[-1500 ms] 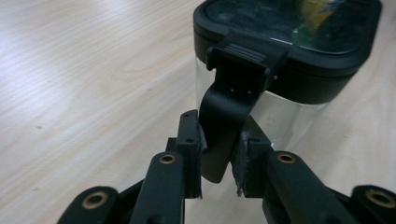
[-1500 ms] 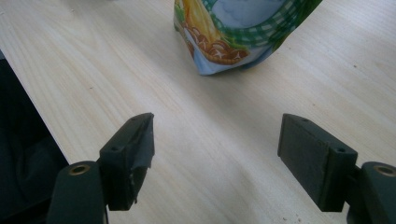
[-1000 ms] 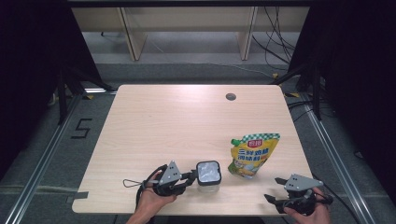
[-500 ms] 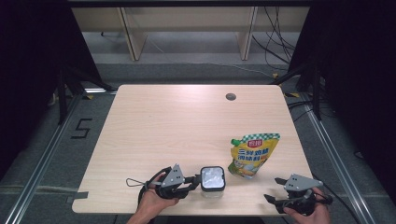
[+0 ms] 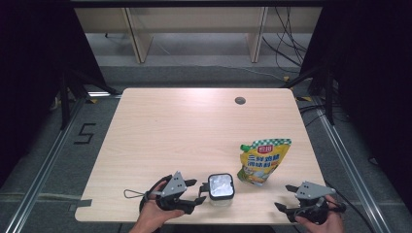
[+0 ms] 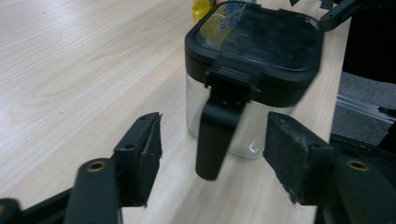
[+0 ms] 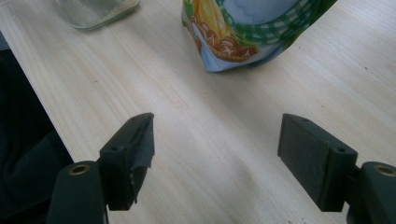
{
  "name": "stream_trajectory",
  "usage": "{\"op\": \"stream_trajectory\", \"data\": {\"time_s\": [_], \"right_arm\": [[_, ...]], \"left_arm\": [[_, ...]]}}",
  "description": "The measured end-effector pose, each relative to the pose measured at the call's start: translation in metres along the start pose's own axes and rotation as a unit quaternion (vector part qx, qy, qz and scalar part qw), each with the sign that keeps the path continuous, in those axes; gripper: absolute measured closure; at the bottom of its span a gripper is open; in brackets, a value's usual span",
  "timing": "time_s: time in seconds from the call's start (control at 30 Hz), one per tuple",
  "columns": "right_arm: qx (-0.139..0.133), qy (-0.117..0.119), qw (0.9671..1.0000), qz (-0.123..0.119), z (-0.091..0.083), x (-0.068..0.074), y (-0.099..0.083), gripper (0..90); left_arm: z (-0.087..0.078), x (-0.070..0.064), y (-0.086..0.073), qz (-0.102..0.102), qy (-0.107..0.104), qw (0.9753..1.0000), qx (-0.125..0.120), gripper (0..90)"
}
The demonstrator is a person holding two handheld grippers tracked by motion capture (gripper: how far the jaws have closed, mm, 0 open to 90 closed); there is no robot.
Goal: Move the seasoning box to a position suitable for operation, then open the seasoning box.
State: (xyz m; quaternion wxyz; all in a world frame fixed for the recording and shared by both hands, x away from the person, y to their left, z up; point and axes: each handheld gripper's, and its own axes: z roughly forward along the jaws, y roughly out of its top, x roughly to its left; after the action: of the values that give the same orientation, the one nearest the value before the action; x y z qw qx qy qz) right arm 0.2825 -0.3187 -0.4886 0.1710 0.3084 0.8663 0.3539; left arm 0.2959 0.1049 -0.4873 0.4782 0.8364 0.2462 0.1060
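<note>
A clear glass jar [image 5: 221, 188] with a black lid stands near the table's front edge. Up close, the jar [image 6: 254, 79] has its black lid latch hanging down its near side. My left gripper [image 5: 198, 191] sits just left of it, open. In its own view the left gripper [image 6: 215, 135] has its jaws spread either side of the latch, not touching the glass. A yellow and green food pouch [image 5: 262, 160] lies to the jar's right. My right gripper [image 5: 284, 196] is open at the front right corner. Ahead of the right gripper [image 7: 217, 126] is bare wood, with the pouch [image 7: 247, 28] beyond.
The wooden table [image 5: 184, 131] has a small dark cable hole [image 5: 240, 101] near its far edge. The front edge runs just below both hands. The jar's base [image 7: 93, 9] shows at the top left of the right gripper view. Metal rails flank the table.
The jar has shifted slightly right and toward the front edge, and my left gripper moved with it. The right gripper and the pouch have stayed put.
</note>
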Motion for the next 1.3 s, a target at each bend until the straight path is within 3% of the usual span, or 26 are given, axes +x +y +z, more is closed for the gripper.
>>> {"op": "stream_trajectory", "data": {"time_s": [0.13,0.33,0.37,0.47,0.57,0.6,0.63,0.67,0.7,0.8,0.83,0.87,0.9,0.93,1.0,1.1,1.3], "right_arm": [[0.003,0.002,1.0000,0.001,0.000,0.001,0.000,28.1],[0.000,0.001,1.0000,-0.002,0.000,0.001,0.000,28.1],[0.000,0.002,1.0000,0.004,0.000,0.002,0.000,28.2],[-0.001,0.002,1.0000,0.003,0.000,0.002,0.001,28.2],[0.003,0.001,1.0000,0.006,0.000,0.002,0.000,28.3],[0.001,0.003,1.0000,0.009,0.000,0.003,0.000,28.3],[-0.003,0.003,1.0000,0.005,0.000,0.002,0.000,28.7],[-0.003,0.003,1.0000,0.005,0.000,0.002,0.000,28.7],[-0.007,0.004,0.9999,0.008,0.000,0.002,0.001,29.0],[-0.011,0.007,0.9999,0.011,0.000,0.002,0.001,29.1],[-0.006,0.010,0.9996,0.026,-0.001,0.005,0.001,29.3],[-0.009,0.008,0.9998,0.013,0.000,0.003,0.001,29.3],[-0.010,0.009,0.9997,0.020,0.000,0.004,0.001,29.3],[-0.013,0.009,0.9997,0.016,-0.001,0.004,0.001,29.3],[-0.015,0.010,0.9997,0.018,-0.001,0.004,0.002,29.3],[-0.013,0.008,0.9998,0.015,0.000,0.004,0.001,29.3],[-0.012,0.009,0.9998,0.013,0.000,0.003,0.001,29.3]], "left_arm": [[-0.006,-0.010,-0.009,0.002,0.014,0.9997,0.020,31.3],[-0.010,-0.011,-0.012,0.004,0.021,0.9996,0.018,33.8],[-0.009,-0.012,-0.012,-0.012,0.023,0.9996,0.011,33.7],[-0.014,-0.009,-0.010,-0.007,0.027,0.9996,0.011,33.8],[-0.017,-0.008,-0.007,-0.028,0.026,0.9992,-0.013,35.0],[-0.020,-0.008,-0.005,-0.033,0.027,0.9990,-0.008,36.2],[-0.021,-0.008,-0.004,-0.033,0.021,0.9990,-0.019,42.7],[-0.022,-0.007,-0.003,-0.029,0.018,0.9990,-0.029,42.7],[-0.024,-0.009,-0.002,-0.037,0.020,0.9984,-0.038,53.0],[-0.029,-0.008,0.002,-0.010,0.049,0.9966,-0.066,64.0],[-0.029,-0.007,0.003,-0.010,0.049,0.9959,-0.076,71.0],[-0.029,-0.006,0.005,-0.007,0.051,0.9956,-0.079,76.6],[-0.027,-0.004,0.007,-0.017,0.049,0.9950,-0.086,81.2],[-0.027,-0.003,0.009,-0.013,0.054,0.9951,-0.081,86.9],[-0.022,-0.003,0.013,-0.015,0.048,0.9952,-0.084,88.9],[-0.016,-0.005,0.016,0.001,0.043,0.9964,-0.074,89.1],[-0.010,-0.006,0.025,-0.009,0.030,0.9957,-0.087,89.2]]}}
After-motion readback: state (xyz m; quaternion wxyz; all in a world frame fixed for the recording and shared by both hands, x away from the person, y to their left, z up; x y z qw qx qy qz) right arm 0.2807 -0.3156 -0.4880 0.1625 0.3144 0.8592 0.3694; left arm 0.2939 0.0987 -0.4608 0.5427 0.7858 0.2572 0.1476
